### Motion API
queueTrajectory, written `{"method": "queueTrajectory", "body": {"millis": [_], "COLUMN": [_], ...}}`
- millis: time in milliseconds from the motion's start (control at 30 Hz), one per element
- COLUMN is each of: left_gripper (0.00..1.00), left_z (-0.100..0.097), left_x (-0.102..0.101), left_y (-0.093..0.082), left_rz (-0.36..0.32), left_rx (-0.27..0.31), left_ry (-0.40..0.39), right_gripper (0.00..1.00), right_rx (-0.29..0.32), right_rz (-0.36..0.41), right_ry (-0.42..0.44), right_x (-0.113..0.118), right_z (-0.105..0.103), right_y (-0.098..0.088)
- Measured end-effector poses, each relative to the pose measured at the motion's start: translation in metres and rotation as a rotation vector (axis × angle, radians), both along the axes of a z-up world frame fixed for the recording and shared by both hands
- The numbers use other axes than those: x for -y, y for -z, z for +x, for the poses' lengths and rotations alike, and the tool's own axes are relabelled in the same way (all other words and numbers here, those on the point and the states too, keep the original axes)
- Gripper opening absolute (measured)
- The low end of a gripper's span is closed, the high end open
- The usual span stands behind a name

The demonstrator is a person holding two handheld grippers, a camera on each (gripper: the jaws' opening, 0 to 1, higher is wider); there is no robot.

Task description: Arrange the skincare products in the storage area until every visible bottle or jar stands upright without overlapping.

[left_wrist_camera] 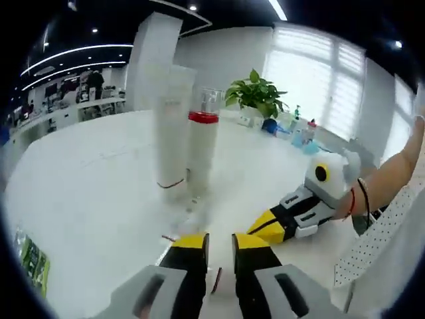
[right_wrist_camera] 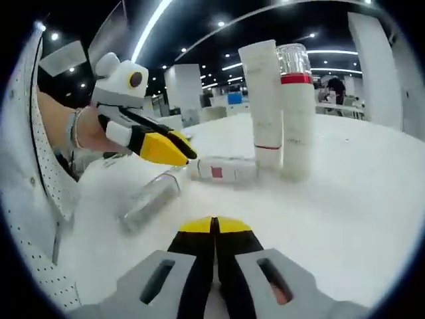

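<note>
Two products stand upright side by side on the white table (left_wrist_camera: 86,193): a tall white tube (left_wrist_camera: 171,126) (right_wrist_camera: 262,100) and a white bottle with a red band and clear cap (left_wrist_camera: 202,146) (right_wrist_camera: 297,113). A white bottle with a red label (right_wrist_camera: 222,170) lies on its side in front of them. A clear bottle (right_wrist_camera: 149,196) lies beside it. My left gripper (left_wrist_camera: 219,244) (right_wrist_camera: 186,154) has its jaws a narrow gap apart on the near end of the lying white bottle. My right gripper (right_wrist_camera: 214,226) (left_wrist_camera: 265,229) is shut on nothing, low over the table near the lying bottles.
A potted plant (left_wrist_camera: 255,93) and a few small bottles (left_wrist_camera: 302,133) stand at the table's far side. A green packet (left_wrist_camera: 33,262) lies at the left edge. A person's forearm (left_wrist_camera: 392,176) and dotted sleeve (right_wrist_camera: 40,199) reach in behind the grippers.
</note>
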State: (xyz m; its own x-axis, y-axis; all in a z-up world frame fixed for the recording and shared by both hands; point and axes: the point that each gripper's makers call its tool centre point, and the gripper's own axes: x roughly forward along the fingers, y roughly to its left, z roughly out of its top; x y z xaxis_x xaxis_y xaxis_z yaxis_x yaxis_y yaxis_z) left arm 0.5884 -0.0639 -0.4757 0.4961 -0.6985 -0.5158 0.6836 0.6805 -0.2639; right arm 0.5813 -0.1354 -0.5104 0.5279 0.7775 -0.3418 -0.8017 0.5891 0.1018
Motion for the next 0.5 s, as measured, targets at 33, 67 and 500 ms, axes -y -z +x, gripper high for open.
{"method": "queueTrajectory", "body": {"millis": [33, 67, 500], "left_gripper": [0.14, 0.14, 0.14], "left_z": [-0.002, -0.005, -0.046], "left_x": [-0.016, -0.030, -0.093], "left_y": [0.000, 0.002, 0.038], "left_rz": [0.006, 0.005, -0.030], "left_rx": [0.010, 0.013, -0.076], "left_ry": [-0.048, -0.093, -0.301], "right_gripper": [0.00, 0.00, 0.31], "right_rx": [-0.059, -0.057, 0.268], "right_rz": [0.036, 0.032, -0.331], "right_ry": [0.028, 0.033, -0.002], "right_x": [0.001, 0.003, -0.019], "right_z": [0.001, 0.002, 0.049], "right_y": [0.000, 0.000, -0.033]}}
